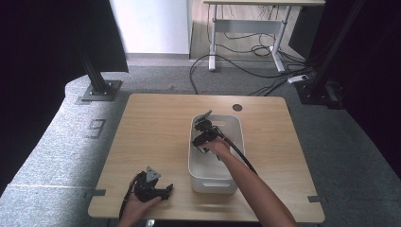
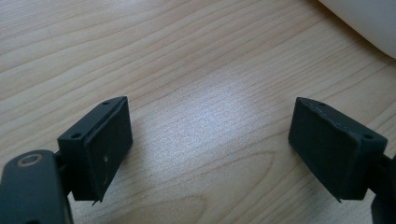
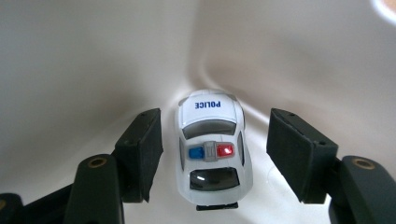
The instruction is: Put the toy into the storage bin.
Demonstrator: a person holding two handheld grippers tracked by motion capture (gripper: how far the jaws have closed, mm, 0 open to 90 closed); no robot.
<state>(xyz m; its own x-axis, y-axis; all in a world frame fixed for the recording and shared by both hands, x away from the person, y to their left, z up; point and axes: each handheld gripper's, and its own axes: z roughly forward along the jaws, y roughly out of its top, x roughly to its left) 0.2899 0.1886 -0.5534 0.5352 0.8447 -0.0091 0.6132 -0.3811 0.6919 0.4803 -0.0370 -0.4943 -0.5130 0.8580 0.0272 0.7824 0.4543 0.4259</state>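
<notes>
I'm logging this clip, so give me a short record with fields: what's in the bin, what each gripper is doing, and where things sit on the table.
item: white toy police car, on the floor of the white bin
right gripper: inside the bin, open, jaws either side of the car with gaps
left gripper: open, nothing between its jaws, low over the wooden table near its front left
bin place: right of the table's middle

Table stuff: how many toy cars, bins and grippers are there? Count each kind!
Toy car: 1, a white police car in the bin
Bin: 1, white
Grippers: 2, the left gripper and the right gripper, both open
Total: 4
</notes>
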